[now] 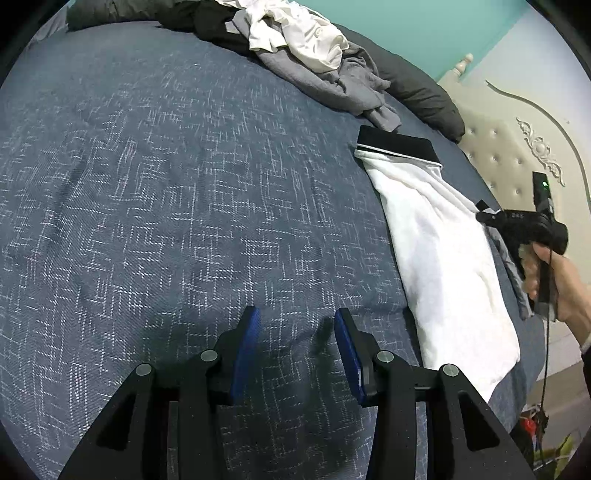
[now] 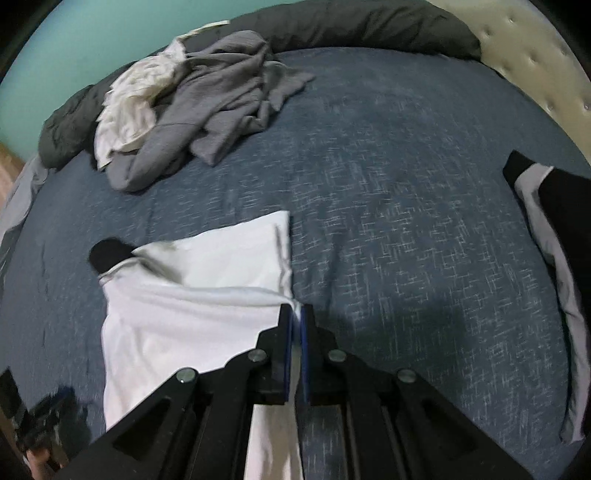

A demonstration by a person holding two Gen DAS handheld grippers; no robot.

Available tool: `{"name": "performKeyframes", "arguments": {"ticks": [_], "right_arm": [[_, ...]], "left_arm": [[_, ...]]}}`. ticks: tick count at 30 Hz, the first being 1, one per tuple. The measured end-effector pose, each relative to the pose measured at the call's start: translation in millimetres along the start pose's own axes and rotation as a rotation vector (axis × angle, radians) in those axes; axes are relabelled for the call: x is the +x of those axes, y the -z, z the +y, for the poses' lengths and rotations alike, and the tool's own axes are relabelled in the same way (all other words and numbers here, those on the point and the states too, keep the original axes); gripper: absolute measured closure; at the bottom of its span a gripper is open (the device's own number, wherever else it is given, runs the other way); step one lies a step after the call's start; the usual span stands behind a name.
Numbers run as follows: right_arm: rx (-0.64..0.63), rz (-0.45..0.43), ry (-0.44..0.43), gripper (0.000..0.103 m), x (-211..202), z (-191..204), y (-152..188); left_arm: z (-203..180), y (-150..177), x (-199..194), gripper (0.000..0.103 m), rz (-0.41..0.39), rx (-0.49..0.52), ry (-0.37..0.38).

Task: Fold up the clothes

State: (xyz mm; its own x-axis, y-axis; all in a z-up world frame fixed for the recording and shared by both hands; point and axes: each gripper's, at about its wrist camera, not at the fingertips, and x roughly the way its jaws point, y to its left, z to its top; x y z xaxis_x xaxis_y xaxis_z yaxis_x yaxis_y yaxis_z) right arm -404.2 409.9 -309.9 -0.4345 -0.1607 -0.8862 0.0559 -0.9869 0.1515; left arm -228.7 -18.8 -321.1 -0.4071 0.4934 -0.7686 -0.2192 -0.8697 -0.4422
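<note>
A white garment with a black band [image 1: 443,251] lies half folded on the blue bedspread [image 1: 184,206]. In the right wrist view my right gripper [image 2: 296,314] is shut on the right edge of this white garment [image 2: 192,295], just above the bed. In the left wrist view the right gripper [image 1: 491,216] shows at the garment's far edge, held by a hand. My left gripper [image 1: 295,317] is open and empty over bare bedspread, left of the garment.
A pile of grey and white clothes [image 2: 192,107] lies at the far side of the bed, by a dark rolled duvet [image 2: 351,29]. A black and grey garment [image 2: 546,229] lies at the right edge. A padded headboard [image 1: 506,155] stands behind.
</note>
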Motion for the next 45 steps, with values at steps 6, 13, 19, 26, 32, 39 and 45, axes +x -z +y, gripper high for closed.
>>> {"name": "performKeyframes", "arguments": {"ticks": [6, 13, 19, 26, 32, 39, 45], "right_arm": [[0.009, -0.016, 0.001, 0.096, -5.1, 0.5, 0.2], [-0.002, 0.097, -0.120, 0.063, -4.9, 8.0, 34.7], [0.050, 0.152, -0.164, 0.078, 1.1, -7.3, 59.0], [0.059, 0.076, -0.137, 0.101, -4.2, -23.6, 58.7], [0.011, 0.093, -0.116, 0.101, 5.4, -22.6, 58.7], [0.004, 0.009, -0.063, 0.090, -24.1, -11.9, 46.0], [-0.154, -0.066, -0.148, 0.079, -51.1, 51.5, 1.0]], "left_arm": [[-0.3, -3.4, -3.3, 0.058, -0.007, 0.002, 0.011], [-2.1, -2.3, -2.6, 0.058, -0.003, 0.005, 0.009], [-0.5, -2.9, -3.2, 0.058, -0.001, -0.001, 0.004], [-1.0, -2.8, -3.3, 0.058, 0.000, 0.006, 0.007], [0.2, -5.0, -3.1, 0.058, 0.003, 0.010, 0.009], [-0.3, -6.4, -5.0, 0.058, -0.002, 0.014, 0.014], [0.2, -8.1, -4.6, 0.058, -0.003, 0.014, 0.013]]}}
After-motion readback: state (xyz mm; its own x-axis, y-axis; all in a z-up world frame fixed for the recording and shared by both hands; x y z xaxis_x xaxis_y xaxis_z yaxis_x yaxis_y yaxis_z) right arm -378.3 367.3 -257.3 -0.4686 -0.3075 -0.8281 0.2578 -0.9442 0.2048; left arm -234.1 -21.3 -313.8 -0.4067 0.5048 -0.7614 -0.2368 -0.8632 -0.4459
